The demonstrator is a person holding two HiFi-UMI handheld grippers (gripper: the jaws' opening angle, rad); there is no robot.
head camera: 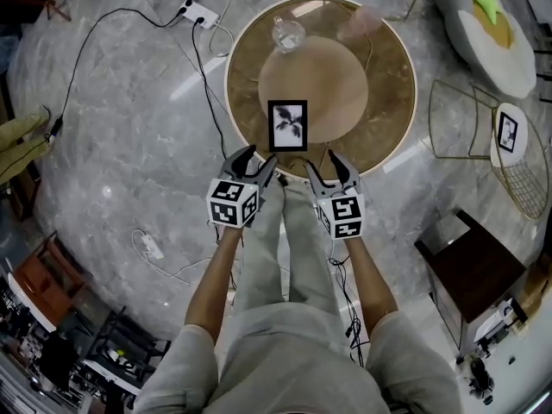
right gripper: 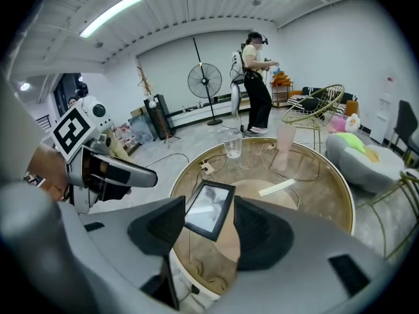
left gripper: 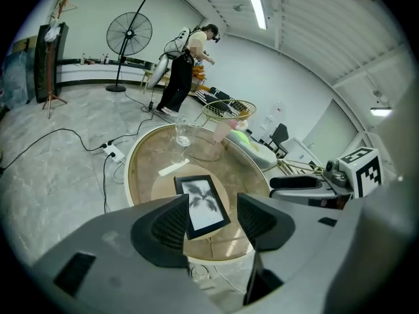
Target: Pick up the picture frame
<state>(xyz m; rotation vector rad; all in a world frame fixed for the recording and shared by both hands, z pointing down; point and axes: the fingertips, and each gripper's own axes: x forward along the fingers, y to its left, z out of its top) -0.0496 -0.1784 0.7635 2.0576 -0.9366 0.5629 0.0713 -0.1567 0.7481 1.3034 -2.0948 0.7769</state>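
On the round table [head camera: 384,102], near its front edge, the frame [head camera: 287,126] lies flat. Left gripper [head camera: 260,159] and right gripper [head camera: 323,164] hover side by side just short of it, each with jaws wide apart and empty. A glass [head camera: 287,33] stands at the far side.

Grey marble floor [head camera: 112,128] with a white power strip [head camera: 200,13]. Round glass-topped desk with gold rim [head camera: 229,76]. Gold wire chair [head camera: 461,119] to the right. Black pedestal fan [left gripper: 129,30] by white wall [left gripper: 85,18]. Fluorescent ceiling strip [left gripper: 256,5] lit.
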